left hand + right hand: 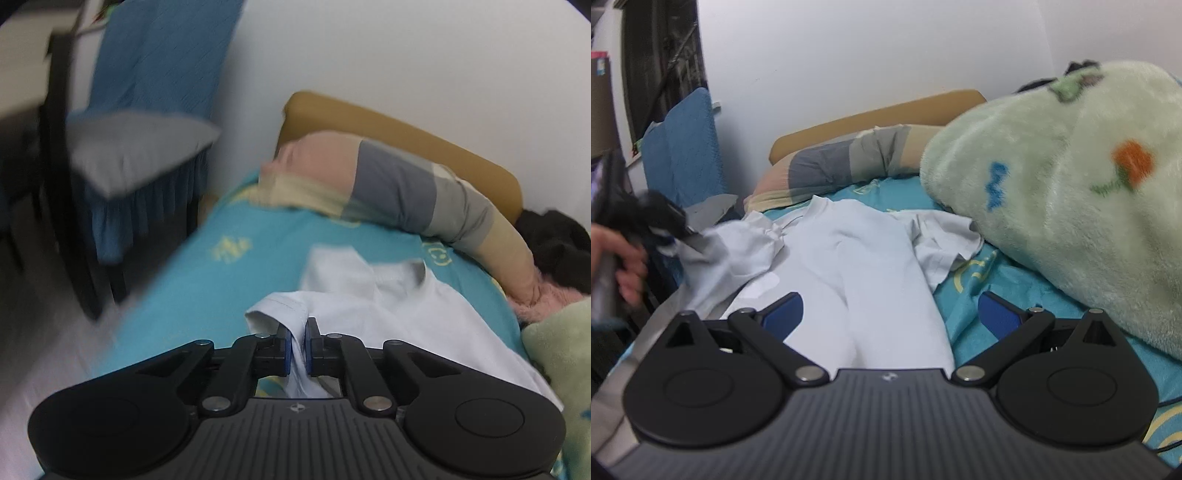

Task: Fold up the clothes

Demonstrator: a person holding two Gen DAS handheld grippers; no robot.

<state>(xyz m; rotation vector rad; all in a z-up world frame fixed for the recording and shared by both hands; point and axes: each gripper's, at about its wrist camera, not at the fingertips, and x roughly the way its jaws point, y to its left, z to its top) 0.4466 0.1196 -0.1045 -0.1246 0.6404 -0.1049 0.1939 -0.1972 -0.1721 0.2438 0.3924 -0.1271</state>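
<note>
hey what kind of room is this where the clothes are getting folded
Most likely a bedroom. A white shirt lies on a bed with a teal patterned sheet, a patchwork pillow rests against a tan headboard, and a fluffy green blanket is heaped beside it.

Both wrist views low, close, sharing white garment (406,317)

White shirt (864,266): thin, smooth woven cloth, matt, creased at the sleeves.
Bedsheet (236,258): teal cotton-like cloth, flat and matt, with yellow print.
Blanket (1071,206): pale green fleece, thick, fuzzy nap.
Pillow (399,192): smooth cloth in matt colour blocks.
Headboard (406,129): tan, padded-looking, matt covering.
Left gripper (297,350): matt black plastic, ribbed body, shiny metal pivot pins.
Right gripper (890,314): same black plastic; blue pads (997,314) look rubbery, finely textured.
</note>
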